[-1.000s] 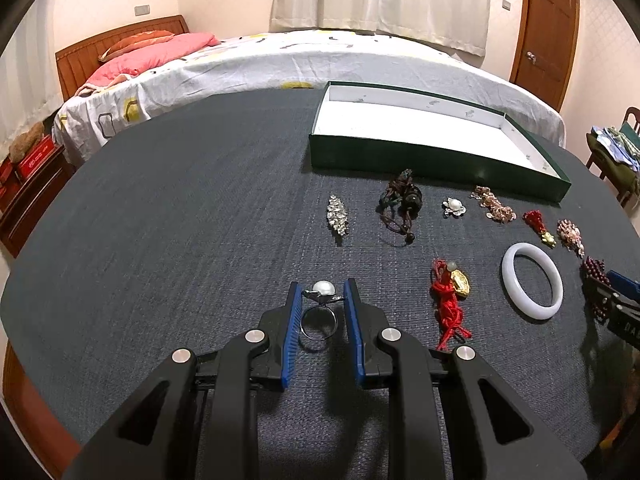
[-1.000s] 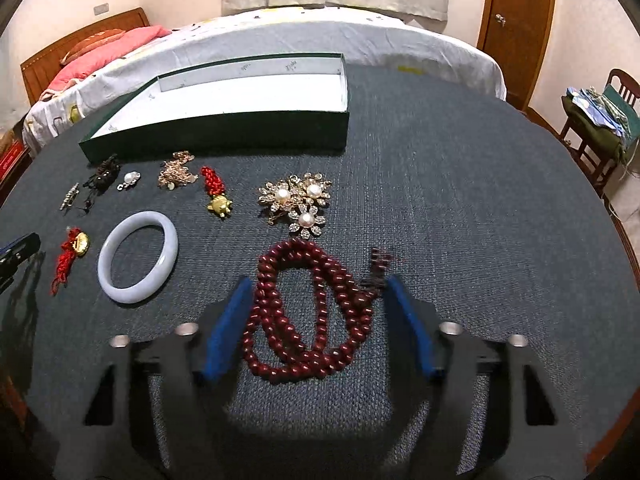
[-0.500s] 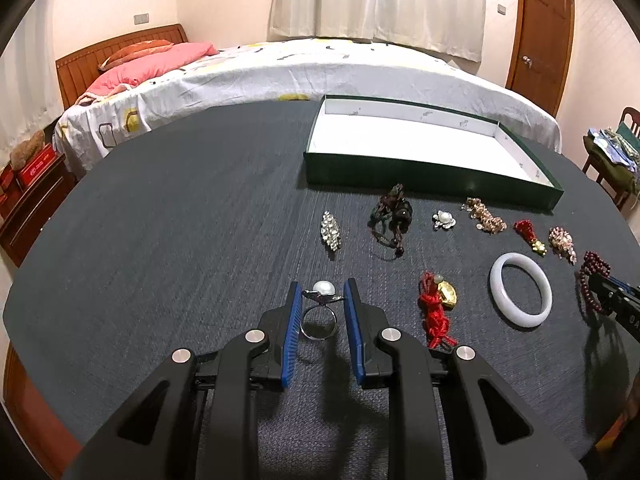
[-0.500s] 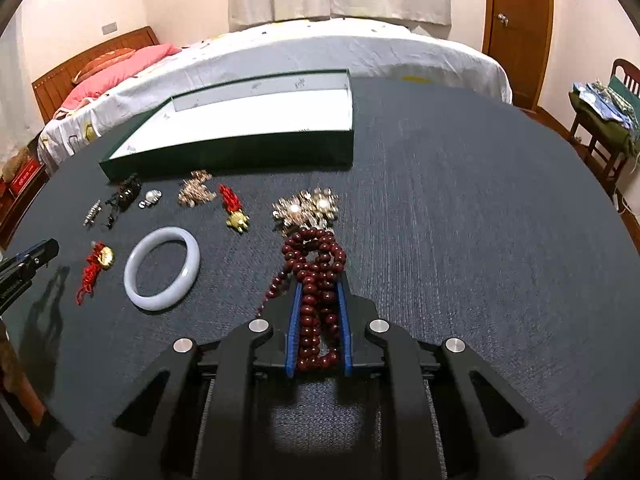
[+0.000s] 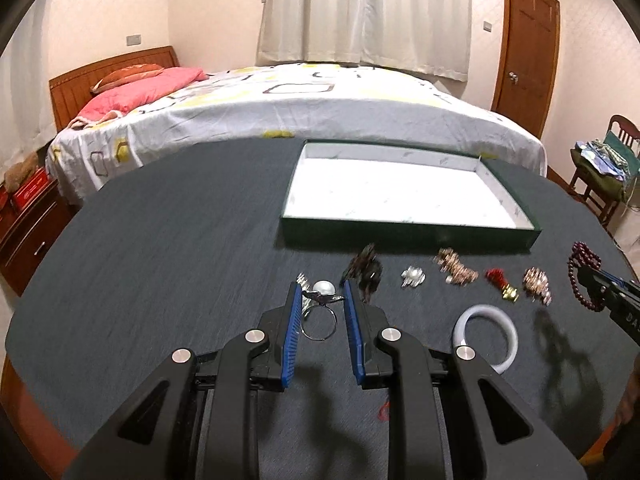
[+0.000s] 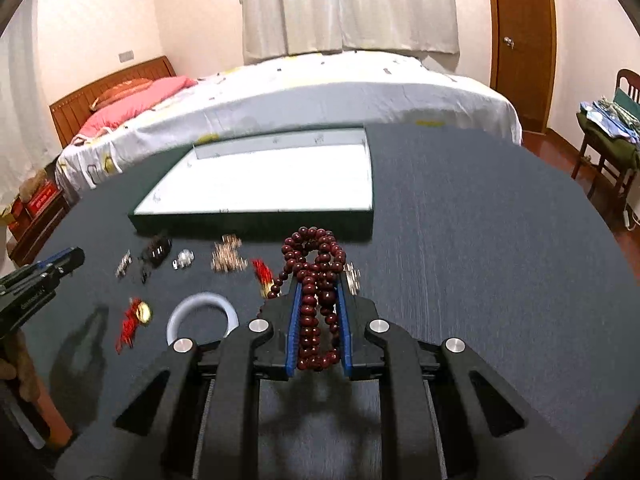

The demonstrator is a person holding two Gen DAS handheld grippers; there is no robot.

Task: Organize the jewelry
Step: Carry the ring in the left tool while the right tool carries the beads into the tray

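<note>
Left gripper (image 5: 320,300) closed on a pearl ring (image 5: 319,312), blue pads pinching the ring's setting from both sides, hoop hanging between them, pearl at the far end. Held above the dark grey tablecloth (image 5: 160,248), with a shadow on the cloth beneath.

Right gripper (image 6: 319,292) clamped on a dark red bead necklace (image 6: 316,280), strands bunched between the pads and looping out past the tips toward the far side (a short tail dangling off to the left). Also seen at the right edge of the left wrist view, beads hanging from the tips.

Still lying on the cloth, in a rough row just near the green tray (image 5: 408,236): a dark beaded piece (image 5: 366,270), a small pearl brooch (image 5: 413,276), a gold-pink cluster (image 5: 456,268), a red tassel charm with a gold bit (image 5: 500,282), and a pearl flower brooch (image 5: 537,284). Nearer, right of the left gripper, a white bangle (image 5: 486,336), partly hidden behind the gripper body. Left of the bangle in the right wrist view, a red knot charm with a gold piece (image 6: 136,316).

Tray white-lined, nothing in it, at the far side of the table. Beyond that, a bed (image 5: 304,108), curtains (image 5: 368,12), and a wooden door (image 5: 528,40).
</note>
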